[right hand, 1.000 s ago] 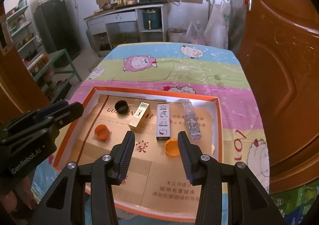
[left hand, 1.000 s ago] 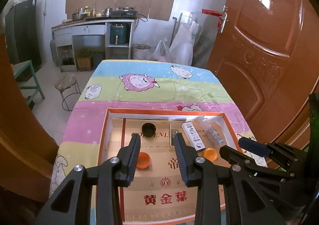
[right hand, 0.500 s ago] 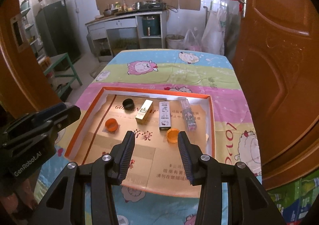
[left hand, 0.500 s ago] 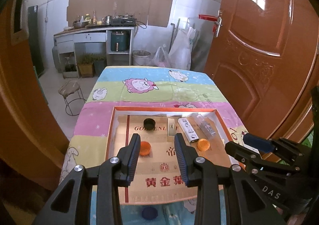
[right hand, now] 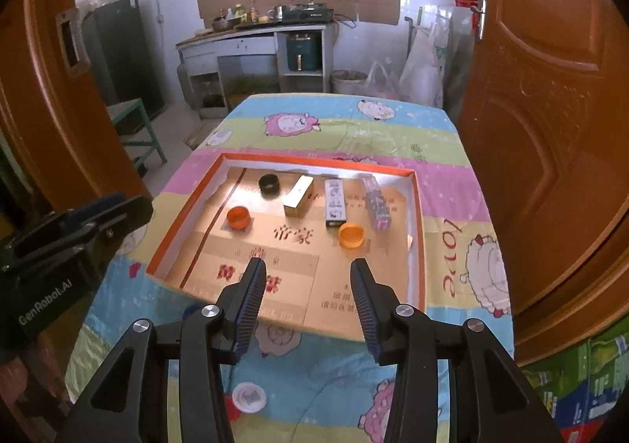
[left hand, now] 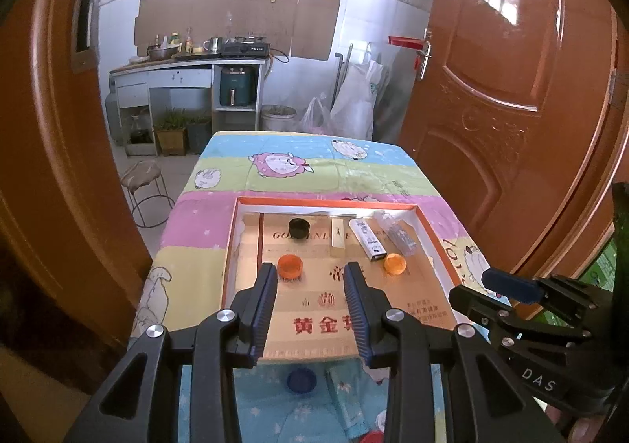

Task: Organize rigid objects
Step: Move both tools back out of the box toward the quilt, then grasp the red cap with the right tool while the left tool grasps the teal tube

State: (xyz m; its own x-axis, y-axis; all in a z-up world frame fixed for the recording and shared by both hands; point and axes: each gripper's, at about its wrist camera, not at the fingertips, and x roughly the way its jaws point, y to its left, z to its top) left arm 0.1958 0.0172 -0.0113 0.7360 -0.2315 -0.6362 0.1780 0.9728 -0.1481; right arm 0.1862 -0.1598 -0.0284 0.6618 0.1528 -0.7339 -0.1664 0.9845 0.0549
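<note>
- Left wrist view shows the left claw (left hand: 308, 274) spread and holding nothing, above the near part of the tray (left hand: 230, 246) on the table (left hand: 184, 278).
- Right claw (right hand: 304, 270) is also spread and holds nothing.
- Inside the tray lie a black cap (right hand: 269, 183), two orange caps (right hand: 238, 217) (right hand: 351, 234), a gold box (right hand: 298, 196), a white box (right hand: 335, 197) and a clear box (right hand: 376, 203); the boxes point their long axis toward 12 o'clock.
- Outside the tray, at 6 o'clock under the left claw, lies a blue cap (left hand: 301, 380); a white cap (right hand: 249, 396) lies near the right claw at 7 o'clock.
- I judge the left claw is nearer to the blue cap, so it could take it from above.

Orange-rimmed tray (right hand: 188, 213), 2 orange caps (right hand: 238, 217).
</note>
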